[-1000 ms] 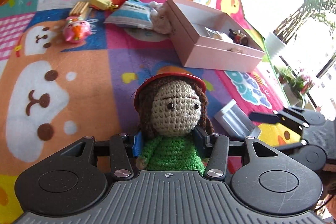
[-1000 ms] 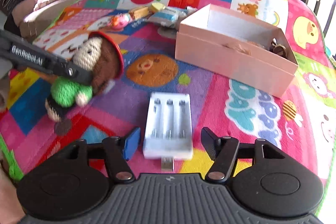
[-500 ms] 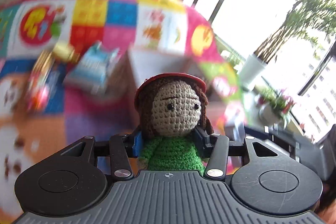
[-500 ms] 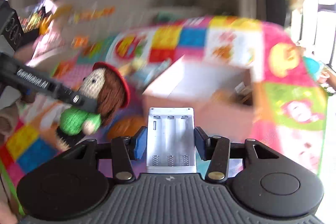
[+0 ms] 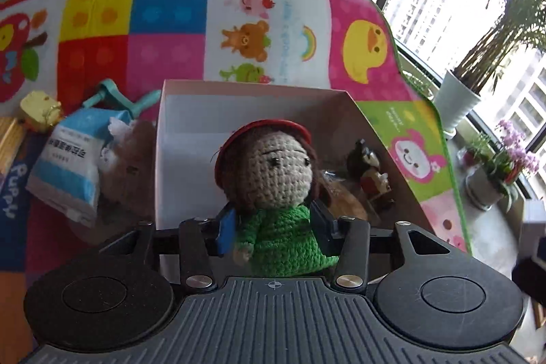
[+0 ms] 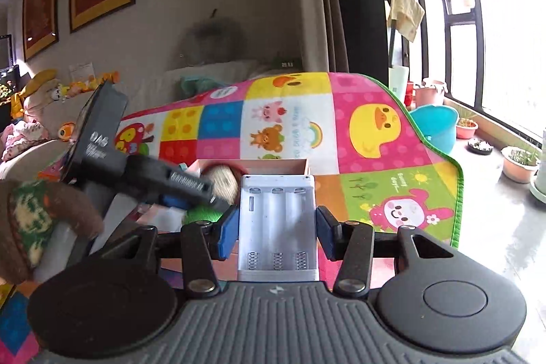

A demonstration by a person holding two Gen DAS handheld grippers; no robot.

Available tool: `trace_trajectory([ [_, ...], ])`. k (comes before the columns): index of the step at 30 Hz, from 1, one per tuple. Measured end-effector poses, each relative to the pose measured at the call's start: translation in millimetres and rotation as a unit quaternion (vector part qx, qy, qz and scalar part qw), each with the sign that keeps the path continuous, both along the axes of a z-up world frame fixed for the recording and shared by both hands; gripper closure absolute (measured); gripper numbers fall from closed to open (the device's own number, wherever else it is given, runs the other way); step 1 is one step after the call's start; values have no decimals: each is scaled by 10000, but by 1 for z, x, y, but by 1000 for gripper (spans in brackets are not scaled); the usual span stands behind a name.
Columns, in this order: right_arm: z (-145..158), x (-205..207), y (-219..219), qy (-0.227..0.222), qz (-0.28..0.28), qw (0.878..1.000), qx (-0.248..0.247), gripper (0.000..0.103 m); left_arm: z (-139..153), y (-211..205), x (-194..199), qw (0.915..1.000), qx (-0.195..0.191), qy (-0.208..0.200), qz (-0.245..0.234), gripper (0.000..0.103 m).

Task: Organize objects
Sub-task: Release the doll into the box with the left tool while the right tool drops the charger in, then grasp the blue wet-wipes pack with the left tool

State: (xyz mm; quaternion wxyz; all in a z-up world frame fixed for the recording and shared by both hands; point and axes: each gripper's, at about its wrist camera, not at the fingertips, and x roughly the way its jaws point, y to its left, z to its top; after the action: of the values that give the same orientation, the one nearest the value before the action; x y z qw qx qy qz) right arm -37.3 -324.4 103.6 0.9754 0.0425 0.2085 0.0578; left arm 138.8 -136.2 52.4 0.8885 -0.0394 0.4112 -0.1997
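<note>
My left gripper (image 5: 273,229) is shut on a crochet doll (image 5: 278,190) with a red hat and green jumper, held over the open pink box (image 5: 177,159). The box holds a small dark figure (image 5: 370,172) at its right end. My right gripper (image 6: 276,232) is shut on a white battery charger (image 6: 277,227), held above the mat just in front of the box (image 6: 252,164). In the right wrist view the left gripper (image 6: 191,184) and the doll's head (image 6: 223,184) show over the box.
A colourful play mat (image 5: 266,22) covers the surface. Left of the box lie a blue-white packet (image 5: 73,166), a brown plush (image 5: 131,169), a teal tool (image 5: 116,99) and a yellow toy (image 5: 37,109). Potted plants (image 5: 460,104) stand by the window on the right.
My left gripper carried the doll forward from above the mat to over the pink box. My right gripper closed on the battery charger, lifted it off the mat and brought it toward the box.
</note>
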Motion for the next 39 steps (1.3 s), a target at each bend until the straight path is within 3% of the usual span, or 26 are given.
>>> trace_trajectory([
  [3,-3,18,-2,95,-2,9999,133,56,15,18,-10,9989,-464,103,-31,53],
  [9,0,70,7,334,146,9975,599,56,55,56,-45,9960,-534,-712,54,53],
  [12,-5,108,13,695,173,9939,845,56,53,86,-53,9947,-499,-816,369,53],
  [15,-16,134,25,963,60,9931,665,52,45,122,-60,9903,-252,-1069,851,53],
  [17,-20,138,34,998,-21,9941,431,51,37,148,-59,9861,54,-1151,1200,53],
  [19,-21,133,42,978,21,9946,337,41,27,173,-53,9826,192,-1105,1481,53],
  [23,-16,119,58,942,140,9954,116,39,8,208,-44,9791,57,-861,1841,53],
  [28,-3,129,86,1057,399,9936,-28,32,-1,200,-31,9830,-366,-838,1593,53],
  [30,6,136,99,1000,434,9940,-91,32,8,185,-16,9853,-542,-1022,1257,53],
  [33,22,135,112,815,544,9952,-45,32,16,158,22,9920,-537,-938,660,53],
  [35,28,126,117,667,695,9953,-42,28,18,139,46,9953,-215,-861,400,53],
  [39,26,102,108,504,808,9952,-220,25,2,105,83,9920,1067,-675,60,51],
])
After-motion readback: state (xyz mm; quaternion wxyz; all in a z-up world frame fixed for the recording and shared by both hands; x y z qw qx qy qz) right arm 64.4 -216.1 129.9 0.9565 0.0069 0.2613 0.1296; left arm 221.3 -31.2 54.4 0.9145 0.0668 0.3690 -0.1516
